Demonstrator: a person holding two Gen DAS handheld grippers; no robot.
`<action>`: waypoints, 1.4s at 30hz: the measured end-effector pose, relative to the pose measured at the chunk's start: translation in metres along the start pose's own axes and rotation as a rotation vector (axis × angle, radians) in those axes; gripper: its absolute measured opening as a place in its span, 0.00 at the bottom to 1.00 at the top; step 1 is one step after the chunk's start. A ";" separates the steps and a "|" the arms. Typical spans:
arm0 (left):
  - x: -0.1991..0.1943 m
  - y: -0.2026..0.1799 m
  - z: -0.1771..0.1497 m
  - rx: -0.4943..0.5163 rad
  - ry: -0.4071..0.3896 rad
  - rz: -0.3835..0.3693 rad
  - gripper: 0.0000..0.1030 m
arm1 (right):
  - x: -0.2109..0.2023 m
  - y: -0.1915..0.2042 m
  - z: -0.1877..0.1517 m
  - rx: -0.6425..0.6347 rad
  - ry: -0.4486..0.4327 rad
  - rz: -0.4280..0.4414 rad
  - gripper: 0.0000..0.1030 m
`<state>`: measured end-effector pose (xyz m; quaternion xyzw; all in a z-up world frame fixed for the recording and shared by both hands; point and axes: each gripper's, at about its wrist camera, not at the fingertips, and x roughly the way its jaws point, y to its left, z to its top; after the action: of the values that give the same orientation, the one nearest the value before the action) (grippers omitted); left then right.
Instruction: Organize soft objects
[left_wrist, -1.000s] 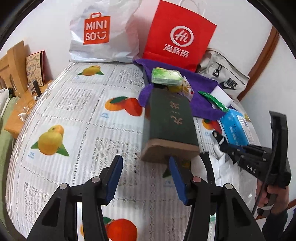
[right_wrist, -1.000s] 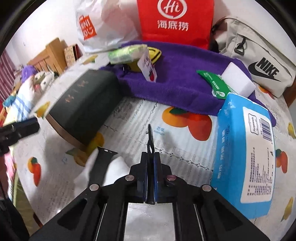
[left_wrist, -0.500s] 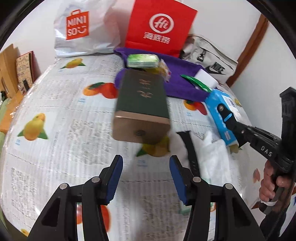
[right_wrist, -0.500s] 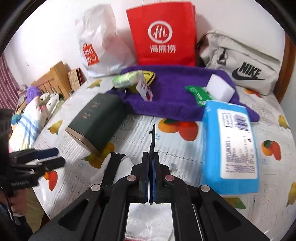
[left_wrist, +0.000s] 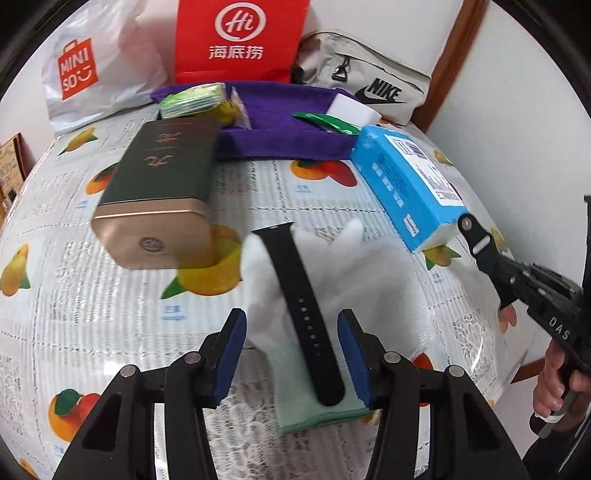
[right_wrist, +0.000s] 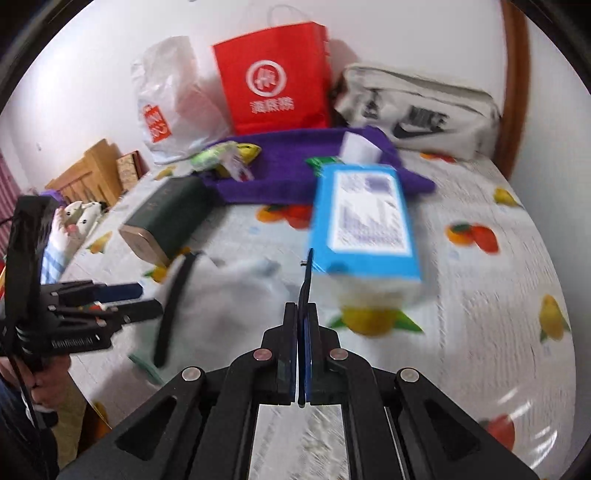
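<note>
Left wrist view: the left gripper (left_wrist: 291, 354) is hanging low over the fruit-print tablecloth (left_wrist: 110, 302) with its blue-padded jaws sitting wide apart, holding nothing. A black watch strap (left_wrist: 301, 310) is lying right between them, on top of a white glove (left_wrist: 354, 280) with a green cuff. A dark green box (left_wrist: 162, 184) with a gold end is sitting just left of the glove, and a blue tissue pack (left_wrist: 406, 188) is sitting to the right. Further back a purple towel (left_wrist: 288, 136) is carrying small packets and a white sponge (left_wrist: 354, 109). The right gripper (left_wrist: 466, 224) is poking in from the right, pinching a thin black strap piece (left_wrist: 480, 243).

Right wrist view (pretty blurry): the right gripper (right_wrist: 303, 325) is showing its jaws pressed together on that thin strap piece (right_wrist: 307, 273), which is sticking up edge-on. The tissue pack (right_wrist: 364, 221) is lying just beyond it, and the glove (right_wrist: 229, 295) and watch strap (right_wrist: 173, 299) are lying to the left, beside the left gripper (right_wrist: 144, 297).
</note>
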<state>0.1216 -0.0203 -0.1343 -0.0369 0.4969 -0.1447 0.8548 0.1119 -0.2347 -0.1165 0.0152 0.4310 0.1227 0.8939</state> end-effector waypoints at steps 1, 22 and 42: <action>0.001 -0.002 0.000 0.003 0.001 -0.001 0.41 | 0.001 -0.005 -0.004 0.012 0.002 -0.005 0.03; 0.027 -0.013 0.010 0.044 0.047 0.089 0.21 | 0.033 -0.023 -0.030 0.063 0.061 0.029 0.03; -0.012 0.009 -0.006 -0.006 -0.057 0.023 0.12 | 0.023 -0.019 -0.031 0.079 0.050 0.012 0.03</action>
<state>0.1123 -0.0077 -0.1292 -0.0380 0.4730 -0.1321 0.8703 0.1057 -0.2507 -0.1559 0.0500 0.4576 0.1115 0.8807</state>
